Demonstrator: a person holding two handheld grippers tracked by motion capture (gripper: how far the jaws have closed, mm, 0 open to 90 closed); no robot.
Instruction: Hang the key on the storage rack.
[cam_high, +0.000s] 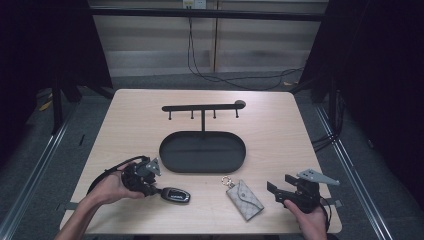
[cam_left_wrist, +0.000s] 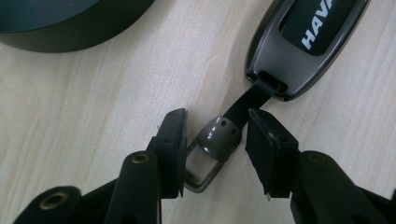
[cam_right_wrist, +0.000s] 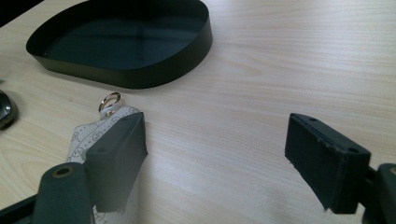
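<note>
Your left gripper (cam_left_wrist: 215, 140) lies low over the table (cam_high: 130, 125), its jaws partly spread around the grey metal clasp (cam_left_wrist: 212, 147) at the end of the key fob's black strap (cam_left_wrist: 250, 100). The left pad touches the clasp's side; the right pad stands just clear of it, so nothing is clamped. The key fob (cam_left_wrist: 306, 42) itself lies flat on the wood just past the jaw tips, white lettering on its dark face. From above, it rests at the near left of the table, right beside your left gripper (cam_high: 150, 182).

Your right gripper (cam_right_wrist: 215, 158) is wide open and holds nothing. Its left pad sits over the edge of the patterned pouch (cam_right_wrist: 86, 135), whose gold ring (cam_right_wrist: 109, 100) points toward the tray (cam_right_wrist: 187, 51). From above, the pouch (cam_high: 245, 199) lies flat between your two grippers, just left of the right gripper (cam_high: 280, 192).

The oval tray sits mid-table, and the hook rack (cam_high: 202, 107) rises from its far side.
</note>
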